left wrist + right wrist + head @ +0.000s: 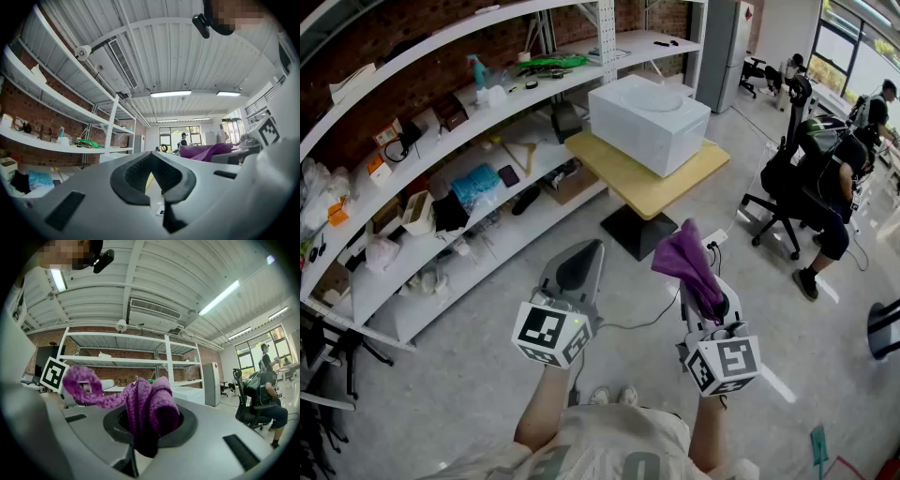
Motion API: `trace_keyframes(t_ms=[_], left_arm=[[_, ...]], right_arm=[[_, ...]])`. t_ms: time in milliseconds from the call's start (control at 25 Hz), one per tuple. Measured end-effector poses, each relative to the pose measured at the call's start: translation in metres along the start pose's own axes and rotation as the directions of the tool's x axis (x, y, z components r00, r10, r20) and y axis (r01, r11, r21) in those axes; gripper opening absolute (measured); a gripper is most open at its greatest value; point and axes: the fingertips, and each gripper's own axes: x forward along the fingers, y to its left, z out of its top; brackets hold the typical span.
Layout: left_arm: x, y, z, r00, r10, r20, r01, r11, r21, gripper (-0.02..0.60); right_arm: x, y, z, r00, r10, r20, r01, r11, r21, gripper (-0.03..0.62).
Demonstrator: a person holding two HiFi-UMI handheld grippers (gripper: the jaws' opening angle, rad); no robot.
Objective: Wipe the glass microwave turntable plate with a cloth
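Note:
A white microwave (647, 122) stands on a small wooden table (628, 183) ahead of me. A pale round disc (661, 101) lies on its top; I cannot tell if it is the glass plate. My right gripper (706, 302) is shut on a purple knitted cloth (689, 262), which stands up out of its jaws. In the right gripper view the cloth (150, 404) fills the right gripper (147, 427). My left gripper (584, 253) is shut and holds nothing, as the left gripper view shows (155, 177). Both are held over the floor, well short of the table.
Long white shelves (441, 178) with boxes and clutter run along the brick wall at left. People sit on office chairs (797, 187) at right. A tall grey cabinet (722, 47) stands behind the table. A power strip and cable (714, 242) lie on the floor.

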Motion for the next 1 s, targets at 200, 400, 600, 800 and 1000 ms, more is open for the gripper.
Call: trace_keyframes(t_ms=[200, 400, 600, 800, 1000], left_arm=[[0.002, -0.002, 0.001, 1.0, 0.0, -0.005, 0.0, 1.0, 0.011, 0.002], [0.001, -0.002, 0.001, 1.0, 0.006, -0.007, -0.006, 1.0, 0.022, 0.002], [0.001, 0.001, 0.0, 1.0, 0.014, -0.01, -0.014, 1.0, 0.015, 0.002], [0.006, 0.004, -0.008, 0.999, 0.029, -0.016, -0.029, 0.999, 0.023, 0.002], [0.015, 0.017, -0.017, 0.998, 0.064, 0.003, -0.065, 0.998, 0.008, 0.002]], right_arm=[[0.001, -0.001, 0.002, 1.0, 0.002, 0.009, -0.002, 1.0, -0.001, 0.066], [0.0, 0.0, 0.003, 1.0, 0.007, 0.011, -0.007, 1.0, -0.003, 0.066], [0.002, 0.004, 0.004, 0.999, 0.034, 0.018, -0.034, 0.999, 0.007, 0.066], [0.007, -0.003, -0.002, 0.998, 0.062, 0.008, -0.062, 0.998, -0.023, 0.066], [0.023, -0.015, -0.014, 0.996, 0.087, 0.018, -0.087, 0.996, -0.001, 0.066]])
